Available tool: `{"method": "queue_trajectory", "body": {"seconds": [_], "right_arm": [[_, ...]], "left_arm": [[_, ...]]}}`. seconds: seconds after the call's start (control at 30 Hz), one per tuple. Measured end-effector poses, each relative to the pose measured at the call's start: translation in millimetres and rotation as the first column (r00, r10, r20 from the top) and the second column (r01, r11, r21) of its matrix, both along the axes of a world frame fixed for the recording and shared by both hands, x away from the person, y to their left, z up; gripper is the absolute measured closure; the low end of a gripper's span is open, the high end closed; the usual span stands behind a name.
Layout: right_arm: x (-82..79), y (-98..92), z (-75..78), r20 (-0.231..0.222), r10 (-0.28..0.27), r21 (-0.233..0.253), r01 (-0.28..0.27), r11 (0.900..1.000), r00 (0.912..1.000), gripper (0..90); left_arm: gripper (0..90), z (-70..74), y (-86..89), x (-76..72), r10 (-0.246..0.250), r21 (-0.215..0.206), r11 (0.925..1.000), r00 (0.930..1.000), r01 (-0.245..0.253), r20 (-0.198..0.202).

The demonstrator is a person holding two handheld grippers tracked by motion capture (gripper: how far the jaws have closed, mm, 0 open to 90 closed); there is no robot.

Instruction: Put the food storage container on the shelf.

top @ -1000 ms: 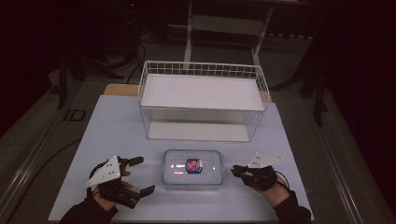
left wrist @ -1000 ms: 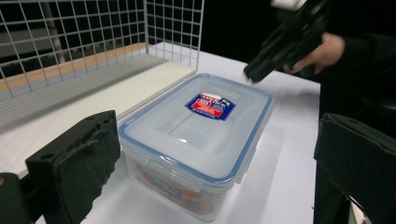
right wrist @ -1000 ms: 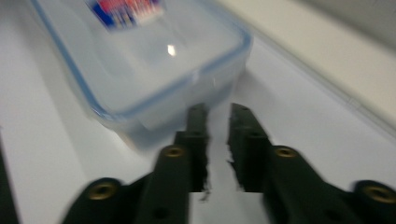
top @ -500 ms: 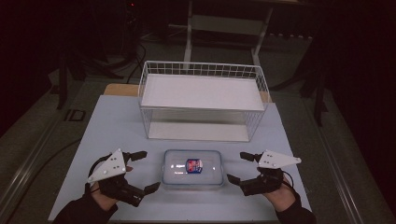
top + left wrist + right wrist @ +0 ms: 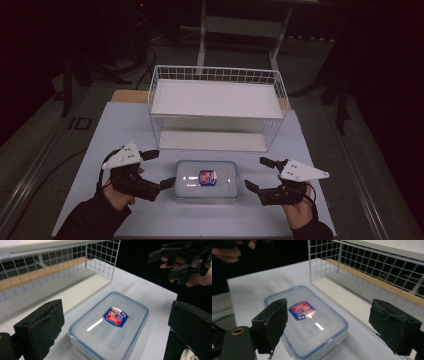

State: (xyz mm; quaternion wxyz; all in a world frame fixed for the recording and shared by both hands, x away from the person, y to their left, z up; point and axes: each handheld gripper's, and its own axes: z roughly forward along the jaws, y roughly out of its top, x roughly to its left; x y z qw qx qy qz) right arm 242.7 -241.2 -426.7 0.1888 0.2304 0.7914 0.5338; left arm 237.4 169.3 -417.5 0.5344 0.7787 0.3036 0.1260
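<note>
Near the front edge of the table [image 5: 120, 125], the lidded container [image 5: 207, 179] sits between the wide-open left gripper [image 5: 159, 169] and right gripper [image 5: 256, 173], so an uneven squeeze could easily skid that slick plastic sideways.

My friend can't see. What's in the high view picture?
A clear box with a blue-rimmed lid lies on a white table, between two open hand-held grippers, left and right. Behind it stands a white wire rack.
</note>
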Motion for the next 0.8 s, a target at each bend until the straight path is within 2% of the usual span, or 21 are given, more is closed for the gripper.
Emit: {"method": "queue_trajectory", "body": {"seconds": [0.07,0.13,0.17,0.2,0.23,0.27,0.3,0.33,0.37,0.4,0.53,0.57,0.6,0.63,0.7,0.77,0.8], "right_arm": [[-2.9,-0.2,2.2,0.011,-0.004,0.026,0.004,1.0,0.9999,15.0],[-3.1,-0.4,2.5,-0.006,-0.032,0.024,0.032,0.999,0.9995,14.5],[-3.1,-0.4,2.5,-0.006,-0.032,0.024,0.032,0.999,0.9995,14.5],[-2.4,-0.7,1.8,-0.009,-0.042,0.025,0.042,0.999,0.9991,13.6],[-0.7,-1.5,-0.9,-0.026,-0.067,0.036,0.068,0.997,0.9974,13.3],[1.8,-3.1,-4.1,-0.055,-0.061,0.059,0.065,0.996,0.9966,13.2],[1.8,-3.1,-4.1,-0.055,-0.061,0.059,0.065,0.996,0.9966,13.2],[3.6,-2.9,-7.6,-0.069,-0.074,0.051,0.077,0.996,0.9949,13.1],[3.6,-2.9,-7.6,-0.069,-0.074,0.051,0.077,0.996,0.9949,13.1],[4.1,-2.5,-8.7,-0.07,-0.076,0.045,0.079,0.996,0.9946,13.0],[5.1,2.1,-13.6,-0.11,-0.09,0.025,0.093,0.995,0.9899,10.9],[5.1,2.1,-13.6,-0.11,-0.09,0.025,0.093,0.995,0.9899,10.9],[5.4,3.4,-14.6,-0.113,-0.101,0.022,0.104,0.994,0.9884,10.4],[7.0,5.8,-17.9,-0.139,-0.113,0.02,0.117,0.993,0.9837,10.4],[7.5,6.1,-19.0,-0.149,-0.11,0.021,0.115,0.993,0.9827,10.4],[8.0,7.1,-21.2,-0.161,-0.109,0.018,0.114,0.993,0.9808,10.4],[7.9,7.8,-23.2,-0.173,-0.111,0.016,0.115,0.993,0.9786,10.5]], "left_arm": [[0.5,-5.1,-0.2,6.5,0.034,0.018,0.9993,0.999,-0.034,-0.03],[0.5,-11.9,-0.2,13.1,0.061,0.011,0.9981,0.9946,-0.06,-0.084],[0.5,-11.9,-0.2,13.1,0.061,0.011,0.9981,0.9946,-0.06,-0.084],[0.5,-20.1,-0.9,18.9,0.078,0.031,0.9968,0.9885,-0.074,-0.13],[0.5,-24.7,-1.7,21.5,0.081,0.035,0.9965,0.9844,-0.076,-0.156],[0.5,-29.4,-2.2,24.3,0.084,0.042,0.9961,0.9798,-0.078,-0.181],[0.5,-34.7,-2.7,27.5,0.091,0.049,0.9954,0.9737,-0.083,-0.209],[0.5,-45.6,-2.0,33.8,0.109,0.059,0.9935,0.9614,-0.097,-0.253],[0.5,-45.6,-2.0,33.8,0.109,0.059,0.9935,0.9614,-0.097,-0.253],[0.5,-51.2,-1.8,36.6,0.119,0.06,0.9925,0.9533,-0.106,-0.278],[0.6,-69.5,-0.4,46.3,0.105,0.02,0.9942,0.9138,-0.106,-0.392],[0.5,-69.5,-0.4,46.3,0.105,0.02,0.9942,0.9138,-0.106,-0.392],[0.5,-74.8,-1.4,50.1,0.092,0.007,0.9951,0.8896,-0.099,-0.447],[0.6,-76.9,-1.7,52.3,0.082,-0.003,0.9955,0.872,-0.095,-0.483],[0.6,-80.5,-2.2,56.2,0.07,-0.024,0.9948,0.8336,-0.099,-0.548],[0.5,-83.3,-2.6,60.0,0.067,-0.04,0.9925,0.7909,-0.115,-0.608],[0.6,-84.6,-2.6,61.4,0.071,-0.042,0.9913,0.7761,-0.125,-0.627]]}}
